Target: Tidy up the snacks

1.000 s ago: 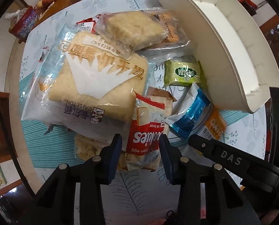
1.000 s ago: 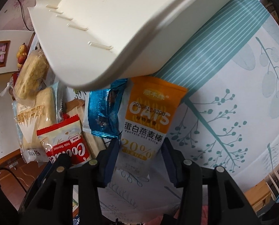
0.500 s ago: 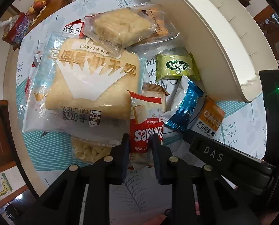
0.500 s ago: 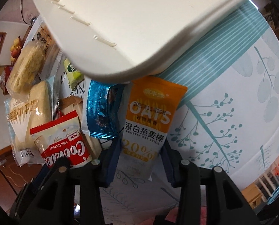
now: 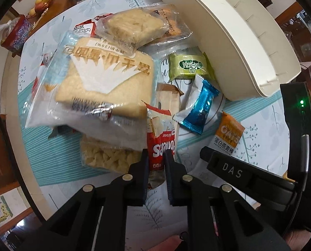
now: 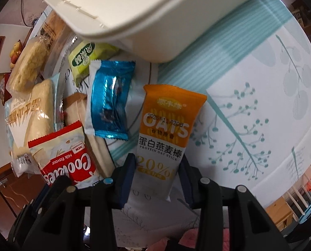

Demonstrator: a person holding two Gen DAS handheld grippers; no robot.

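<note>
Gripping cookie packet [image 5: 158, 146], left tool [image 5: 156, 163]

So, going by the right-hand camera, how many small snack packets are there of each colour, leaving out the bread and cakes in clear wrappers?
Green square packet: 1
Shiny blue foil packet: 1
Orange-and-white oat stick packet: 1
Red-and-white cookies packet: 1
Tan-brown long packet: 1
Total: 5
</note>
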